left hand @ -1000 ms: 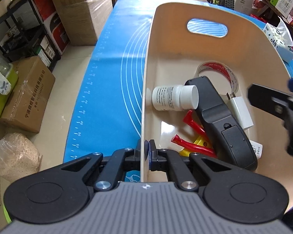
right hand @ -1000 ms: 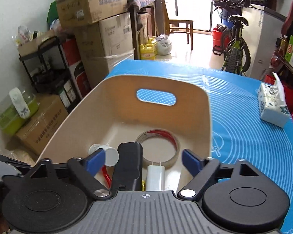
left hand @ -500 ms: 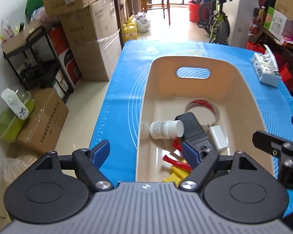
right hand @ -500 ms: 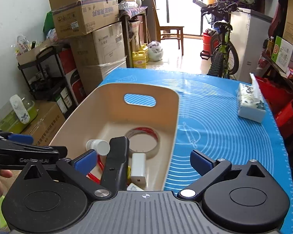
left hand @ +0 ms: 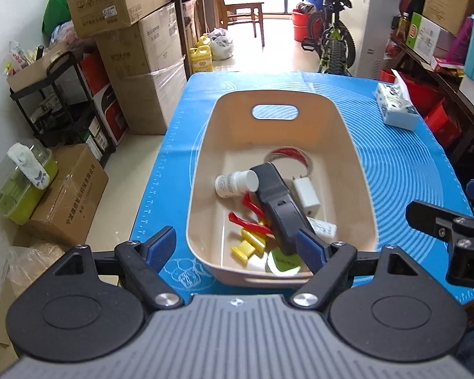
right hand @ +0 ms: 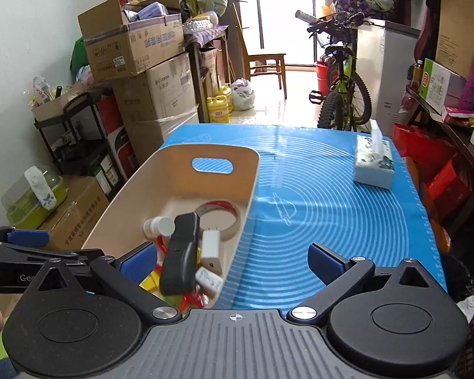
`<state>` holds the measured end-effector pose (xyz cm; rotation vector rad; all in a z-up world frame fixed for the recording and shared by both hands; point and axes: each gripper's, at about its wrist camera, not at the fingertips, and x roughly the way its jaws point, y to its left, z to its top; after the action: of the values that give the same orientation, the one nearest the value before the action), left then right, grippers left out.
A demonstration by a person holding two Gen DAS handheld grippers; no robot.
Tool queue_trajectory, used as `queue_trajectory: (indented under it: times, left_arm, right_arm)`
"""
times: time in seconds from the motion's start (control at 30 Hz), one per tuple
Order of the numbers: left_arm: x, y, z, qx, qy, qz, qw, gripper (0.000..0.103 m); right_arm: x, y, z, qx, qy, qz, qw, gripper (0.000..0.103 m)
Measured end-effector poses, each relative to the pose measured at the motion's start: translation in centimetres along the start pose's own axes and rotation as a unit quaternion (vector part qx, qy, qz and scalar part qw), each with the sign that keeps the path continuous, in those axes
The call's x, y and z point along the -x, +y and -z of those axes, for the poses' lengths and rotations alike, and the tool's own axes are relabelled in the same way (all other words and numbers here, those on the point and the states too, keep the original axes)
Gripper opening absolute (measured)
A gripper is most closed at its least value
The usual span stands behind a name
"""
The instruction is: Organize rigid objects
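A beige bin (left hand: 202, 170) (right hand: 132, 186) stands on the blue mat (left hand: 404, 170). In it lie a white bottle (left hand: 235, 183), a black device (left hand: 278, 205) (right hand: 180, 249), a white charger (left hand: 306, 192) (right hand: 211, 248), a tape roll (left hand: 287, 154) (right hand: 219, 211), red clips (left hand: 252, 214) and yellow pieces (left hand: 248, 243). My left gripper (left hand: 235, 244) is open and empty, raised above the bin's near end. My right gripper (right hand: 232, 259) is open and empty, above the bin's right wall; it also shows at the right edge of the left wrist view (left hand: 452, 221).
A tissue box (left hand: 395, 107) (right hand: 374, 164) sits on the mat at the far right. Cardboard boxes (left hand: 142, 72), a black rack (left hand: 63, 104) and a green container (left hand: 22, 183) stand left of the table. A bicycle (right hand: 344, 91) is behind.
My left gripper let go of the bin's left wall, opened and pulled back and up. My right gripper also rose and drew back, staying open. The bin stayed put.
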<state>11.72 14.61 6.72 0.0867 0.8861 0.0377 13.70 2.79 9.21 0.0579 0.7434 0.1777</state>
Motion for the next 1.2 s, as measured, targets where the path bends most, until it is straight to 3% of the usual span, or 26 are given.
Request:
queue_trajectory:
  times: [0.6,1.2]
  left_arm:
    - [5.4,-5.7,5.7,-0.013,-0.037,0.013,0.9992,0.083]
    - [5.7,-8.6,11.0,-0.005,-0.046,0.013,0.9988,0.083]
  right_arm:
    - [6.9,-4.0,6.8,-0.029,-0.004,0.011,1.0,0.1]
    - [9.8,-6.8,14.5,-0.036,-0.034,0.043,0.998,0.1]
